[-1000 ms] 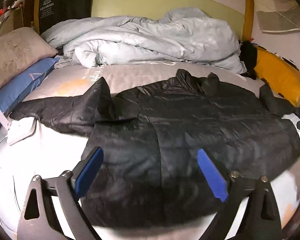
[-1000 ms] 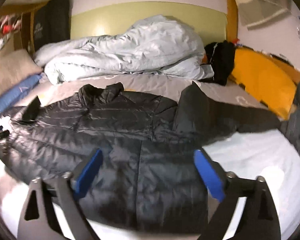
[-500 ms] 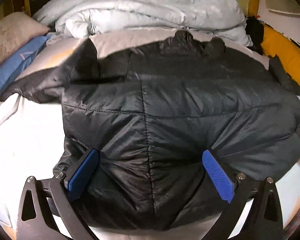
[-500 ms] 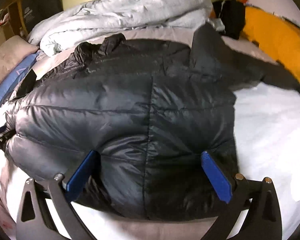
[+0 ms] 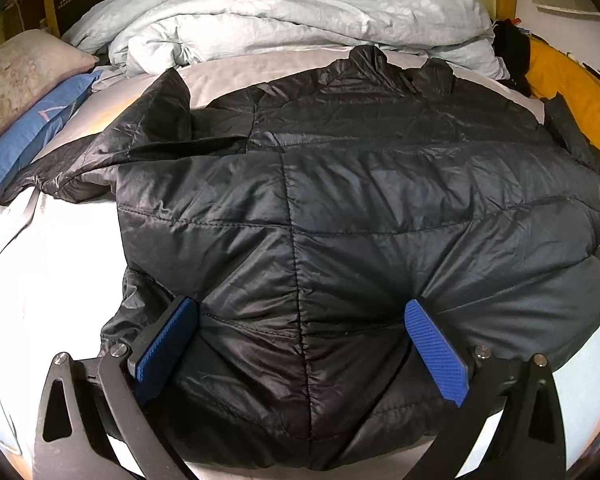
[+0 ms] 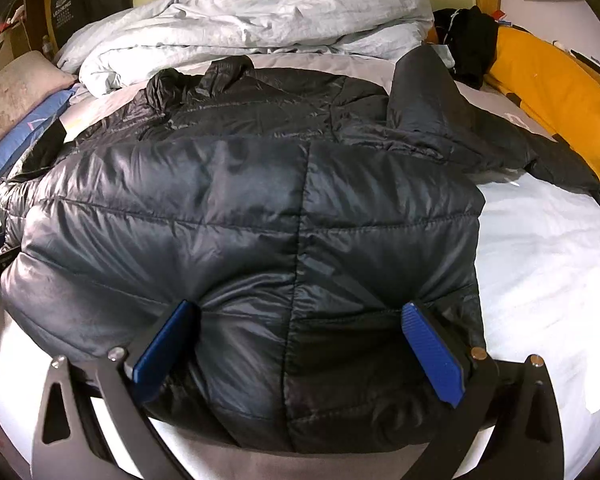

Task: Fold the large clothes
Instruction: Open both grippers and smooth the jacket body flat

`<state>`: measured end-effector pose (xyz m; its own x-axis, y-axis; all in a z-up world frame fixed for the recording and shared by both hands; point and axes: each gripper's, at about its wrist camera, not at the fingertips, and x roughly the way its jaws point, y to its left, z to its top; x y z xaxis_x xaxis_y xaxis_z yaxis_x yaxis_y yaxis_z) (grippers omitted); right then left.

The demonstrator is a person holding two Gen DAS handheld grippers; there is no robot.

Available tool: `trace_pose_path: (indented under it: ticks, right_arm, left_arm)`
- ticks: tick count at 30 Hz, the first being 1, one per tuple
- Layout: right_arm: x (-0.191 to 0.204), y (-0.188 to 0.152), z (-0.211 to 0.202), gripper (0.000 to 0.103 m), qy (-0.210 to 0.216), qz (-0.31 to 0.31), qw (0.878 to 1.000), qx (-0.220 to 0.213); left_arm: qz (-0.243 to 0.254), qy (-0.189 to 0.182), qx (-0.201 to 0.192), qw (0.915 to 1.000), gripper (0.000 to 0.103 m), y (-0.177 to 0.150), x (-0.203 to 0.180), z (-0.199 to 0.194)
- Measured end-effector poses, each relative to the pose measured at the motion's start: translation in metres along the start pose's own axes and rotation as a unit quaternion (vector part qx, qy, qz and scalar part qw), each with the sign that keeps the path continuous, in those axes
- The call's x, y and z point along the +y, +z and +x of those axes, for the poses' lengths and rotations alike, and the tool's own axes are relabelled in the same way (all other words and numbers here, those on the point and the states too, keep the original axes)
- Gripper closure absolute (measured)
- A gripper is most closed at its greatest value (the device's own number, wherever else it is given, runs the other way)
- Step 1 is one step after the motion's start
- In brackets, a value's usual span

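While spread wide, left tool (image 5: 300, 344) | straddles quilted, shiny black jacket (image 5: 360, 200)

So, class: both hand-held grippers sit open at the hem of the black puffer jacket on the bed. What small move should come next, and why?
Probably close both on the hem. The left hand-held gripper and right hand-held gripper are open, their pads pressed into the jacket near its bottom edge, with fabric bulging between the fingers and nothing gripped yet.
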<state>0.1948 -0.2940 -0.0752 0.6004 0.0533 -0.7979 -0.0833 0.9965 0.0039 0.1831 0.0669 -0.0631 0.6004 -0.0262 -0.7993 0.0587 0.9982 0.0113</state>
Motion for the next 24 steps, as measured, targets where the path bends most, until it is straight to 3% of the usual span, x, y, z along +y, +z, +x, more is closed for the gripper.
trace_pose_path:
  ticks: [6, 9, 15, 24]
  right_arm:
    - [-0.003, 0.001, -0.017, 0.000, -0.001, 0.006, 1.000, -0.018]
    - [-0.008, 0.002, -0.031, 0.000, 0.008, 0.018, 0.999, -0.031]
    - [-0.018, 0.007, -0.059, 0.000, 0.030, 0.034, 0.996, -0.077]
    - [-0.030, 0.018, -0.090, 0.000, 0.043, 0.042, 0.991, -0.122]
  left_arm:
    - [0.003, -0.028, -0.025, 0.9993, 0.000, 0.003, -0.001, -0.023]
    - [0.013, -0.021, -0.071, 0.9972, 0.000, 0.005, -0.003, -0.048]
    - [-0.012, -0.037, -0.144, 0.9887, 0.000, 0.013, 0.016, -0.084]
    - [-0.025, -0.013, -0.169, 0.9852, 0.000, 0.020, 0.032, -0.094]
